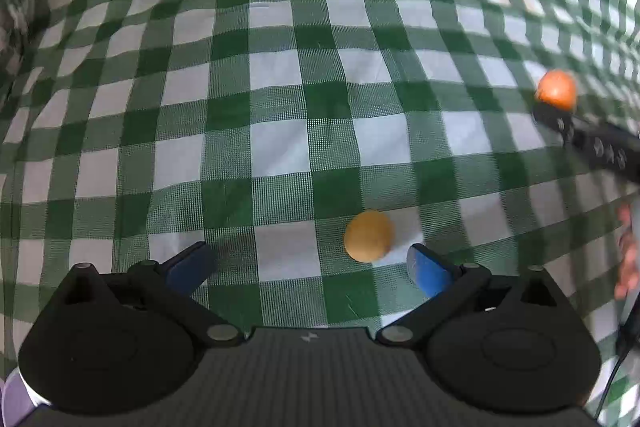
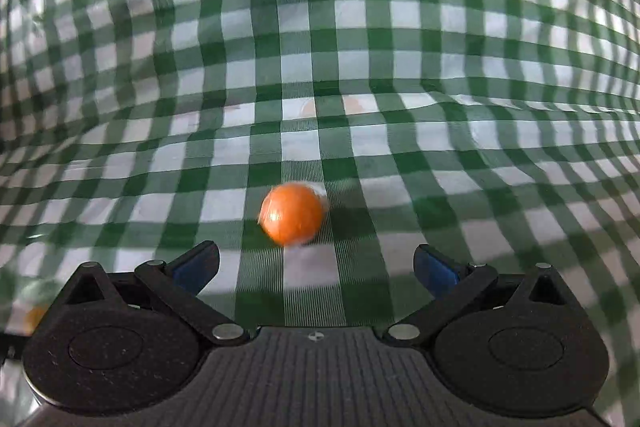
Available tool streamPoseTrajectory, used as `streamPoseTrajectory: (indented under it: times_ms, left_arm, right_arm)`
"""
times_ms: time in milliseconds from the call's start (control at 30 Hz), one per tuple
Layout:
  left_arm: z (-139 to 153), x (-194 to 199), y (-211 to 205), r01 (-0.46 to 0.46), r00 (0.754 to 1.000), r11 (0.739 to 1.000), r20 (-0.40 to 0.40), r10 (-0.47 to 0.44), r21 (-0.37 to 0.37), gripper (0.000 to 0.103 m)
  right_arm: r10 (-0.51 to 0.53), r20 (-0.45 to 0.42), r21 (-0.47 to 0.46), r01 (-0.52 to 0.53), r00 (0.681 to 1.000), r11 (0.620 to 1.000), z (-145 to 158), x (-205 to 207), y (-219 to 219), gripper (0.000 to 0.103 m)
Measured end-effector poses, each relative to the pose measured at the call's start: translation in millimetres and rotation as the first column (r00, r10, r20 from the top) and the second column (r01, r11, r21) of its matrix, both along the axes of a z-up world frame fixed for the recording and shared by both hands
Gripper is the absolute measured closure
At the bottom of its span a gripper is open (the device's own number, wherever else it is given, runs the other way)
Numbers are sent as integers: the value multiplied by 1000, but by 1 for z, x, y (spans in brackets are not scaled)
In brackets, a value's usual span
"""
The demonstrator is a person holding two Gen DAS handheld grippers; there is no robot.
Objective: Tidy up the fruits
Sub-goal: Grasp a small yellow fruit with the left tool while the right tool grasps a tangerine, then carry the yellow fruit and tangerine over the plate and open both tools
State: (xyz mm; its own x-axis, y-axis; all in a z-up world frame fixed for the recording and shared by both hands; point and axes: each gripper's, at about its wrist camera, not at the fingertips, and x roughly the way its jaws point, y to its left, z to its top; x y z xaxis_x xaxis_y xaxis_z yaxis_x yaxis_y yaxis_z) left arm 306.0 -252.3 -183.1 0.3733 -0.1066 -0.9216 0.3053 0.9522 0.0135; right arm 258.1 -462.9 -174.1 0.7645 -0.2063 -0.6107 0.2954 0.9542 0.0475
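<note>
Surface: green-and-white checked cloth (image 1: 280, 147), wrinkled in places.

Left gripper (image 1: 310, 267): jaws spread wide, nothing held. Yellow-orange fruit (image 1: 369, 235) lying on the cloth just ahead of the fingers, off-centre, close beside the right blue pad (image 1: 428, 273); contact between them not determinable because of motion blur.

Right gripper (image 2: 316, 267): jaws spread wide, nothing held. Deep-orange fruit (image 2: 292, 213) resting on the cloth just beyond the fingertips, roughly centred in the gap, slightly toward the left pad (image 2: 196, 267). Same fruit (image 1: 557, 89) also visible from the left wrist, at the tip of the right gripper's black finger (image 1: 592, 143). Part of the person's hand (image 1: 628, 255) at the far right edge of that view.

No bowl, basket or other destination visible in either view.

Step in hand, as judged: approach to pick-up, 2 fruits loose, neither grasped; task looks early.

Next move, as judged: right gripper forward until the deep-orange fruit sits between the pads, then closure. Left gripper sideways correction toward its right first, to centre the yellow-orange fruit. Round fruit on slack cloth: risk of rolling if nudged by 1 pad before the other.
</note>
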Motion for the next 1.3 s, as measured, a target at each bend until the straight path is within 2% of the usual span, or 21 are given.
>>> streamPoseTrajectory:
  times_ms: [100,167,300,367,400,433,467,500,567,700,833,967,1067,1300]
  left_arm:
    - [-2,-1,-6,42,998,999,40,-43,34,0]
    - [-2,0,-5,37,999,999,36,-38,23,0]
    - [-2,-2,-6,35,999,999,25,-36,28,0]
    - [4,-4,-3,34,999,999,12,-34,27,5]
    - [5,-2,-8,41,999,999,13,-41,22,17]
    - [10,-5,-10,57,998,998,28,-57,14,49]
    - [15,-8,-13,97,994,995,40,-97,1,74]
    - [17,-10,-15,121,992,993,35,-121,-2,78]
    - [21,-15,-16,137,989,990,50,-136,-17,78]
    - [35,-27,-11,141,988,989,71,-137,-47,78]
    - [63,-56,6,124,989,989,93,-117,-74,78]
    - [90,-97,31,112,990,989,100,-102,-99,78]
    - [108,-135,58,109,989,990,114,-99,-87,78]
    - [158,-221,147,40,989,995,147,-26,-91,78]
  right_arm:
    - [-14,-25,-25,14,1000,1000,-11,17,-2,1]
    - [-3,0,-54,3,1000,999,-14,17,0,1]
    - [-3,15,-51,4,1000,999,-16,16,-1,1]
    - [-6,14,-51,6,1000,999,-16,15,0,1]
    - [-2,12,-54,3,1000,999,-16,14,0,2]
    - [-6,17,-56,7,1000,998,-15,13,0,6]
    - [-2,25,-52,3,1000,999,-14,12,1,18]
    - [10,33,-52,-8,999,999,-12,11,1,38]
    - [41,23,-58,-39,999,998,-3,8,3,63]
    - [54,4,-39,-54,999,998,4,1,4,64]
    - [64,14,-17,-63,998,998,22,-28,17,64]
    - [91,39,22,-92,995,995,48,-79,46,64]
    - [136,61,42,-139,989,989,67,-121,79,64]
    - [249,131,80,-261,960,962,119,-227,174,64]
